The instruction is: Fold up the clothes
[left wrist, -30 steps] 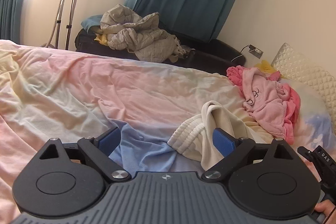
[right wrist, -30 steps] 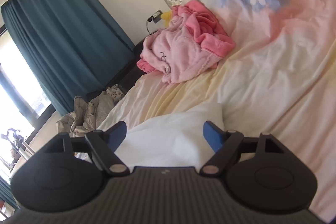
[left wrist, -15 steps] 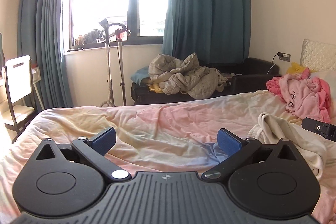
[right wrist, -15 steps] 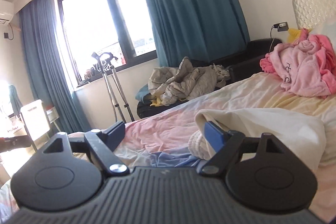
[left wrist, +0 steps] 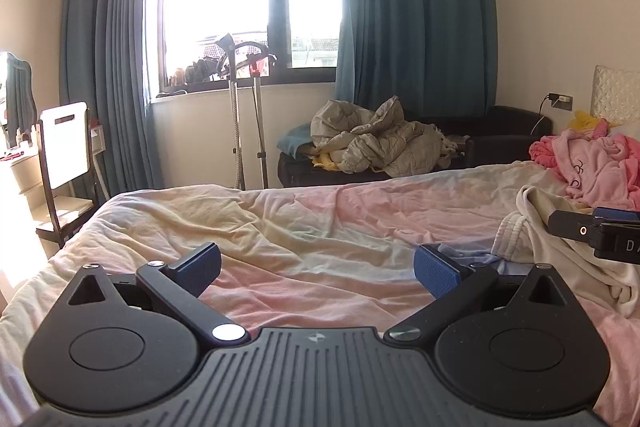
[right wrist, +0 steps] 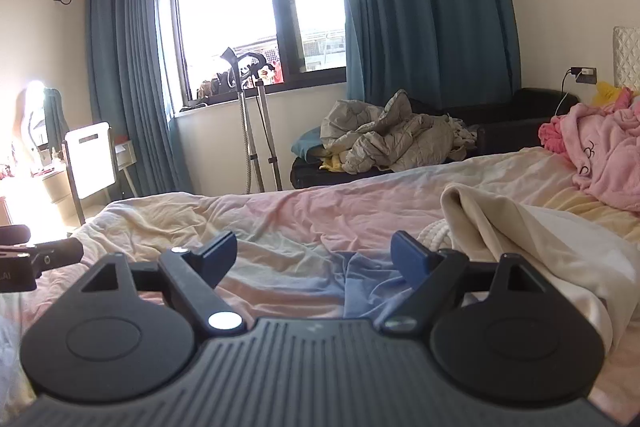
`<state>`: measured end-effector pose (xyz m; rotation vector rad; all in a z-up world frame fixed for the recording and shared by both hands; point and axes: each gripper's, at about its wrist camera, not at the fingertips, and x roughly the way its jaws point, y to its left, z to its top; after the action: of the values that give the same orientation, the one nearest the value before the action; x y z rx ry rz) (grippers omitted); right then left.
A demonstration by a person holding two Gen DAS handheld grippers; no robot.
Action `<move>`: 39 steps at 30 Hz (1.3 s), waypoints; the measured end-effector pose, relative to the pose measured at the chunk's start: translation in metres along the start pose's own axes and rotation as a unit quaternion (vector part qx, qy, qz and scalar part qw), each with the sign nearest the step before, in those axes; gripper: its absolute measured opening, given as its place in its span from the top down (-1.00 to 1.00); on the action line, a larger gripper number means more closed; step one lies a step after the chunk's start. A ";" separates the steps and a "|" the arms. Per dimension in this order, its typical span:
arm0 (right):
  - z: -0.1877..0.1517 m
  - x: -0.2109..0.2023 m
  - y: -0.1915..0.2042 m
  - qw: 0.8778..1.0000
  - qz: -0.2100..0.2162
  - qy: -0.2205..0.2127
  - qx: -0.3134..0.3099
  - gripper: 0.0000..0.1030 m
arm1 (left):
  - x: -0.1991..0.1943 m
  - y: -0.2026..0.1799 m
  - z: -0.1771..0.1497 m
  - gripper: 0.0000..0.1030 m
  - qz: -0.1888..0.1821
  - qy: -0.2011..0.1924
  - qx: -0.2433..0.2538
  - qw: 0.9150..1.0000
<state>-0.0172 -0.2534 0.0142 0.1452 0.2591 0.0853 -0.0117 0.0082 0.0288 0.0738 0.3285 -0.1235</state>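
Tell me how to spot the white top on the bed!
Find the big bed with its pink, yellow and blue sheet. Near its right side lies a cream top with a ribbed edge. The fluffy pink garment behind it is brighter and nearer the headboard.

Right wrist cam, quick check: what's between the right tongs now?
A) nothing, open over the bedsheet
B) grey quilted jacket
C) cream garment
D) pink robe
A: the right tongs stand wide apart with only the bedsheet showing in the gap; the cream garment lies off to the right, clear of the pads.
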 end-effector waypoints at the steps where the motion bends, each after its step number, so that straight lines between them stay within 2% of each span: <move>1: -0.001 0.002 0.001 1.000 0.005 -0.001 -0.002 -0.64 | 0.002 0.000 -0.002 -0.99 0.004 0.002 0.003 1.000; 9: -0.013 0.019 0.010 1.000 0.011 0.000 -0.027 -0.65 | 0.014 0.008 -0.015 -0.99 0.012 0.016 -0.003 1.000; 13: -0.017 0.026 0.010 1.000 0.010 0.006 -0.026 -0.66 | 0.012 0.008 -0.019 -0.99 0.021 -0.001 -0.001 1.000; 18: -0.021 0.032 0.007 1.000 0.004 0.014 -0.020 -0.67 | 0.010 0.008 -0.019 -0.99 0.010 -0.005 -0.008 1.000; 25: -0.022 0.032 0.006 1.000 -0.005 0.010 -0.018 -0.99 | 0.011 0.011 -0.020 -0.99 0.003 0.003 -0.019 1.000; 39: -0.025 0.034 0.011 1.000 -0.012 0.008 -0.023 -1.00 | 0.012 0.011 -0.021 -0.99 0.008 0.006 -0.021 1.000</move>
<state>0.0079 -0.2353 -0.0165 0.0949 0.2746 0.0681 -0.0057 0.0200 0.0056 0.0351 0.3427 -0.1011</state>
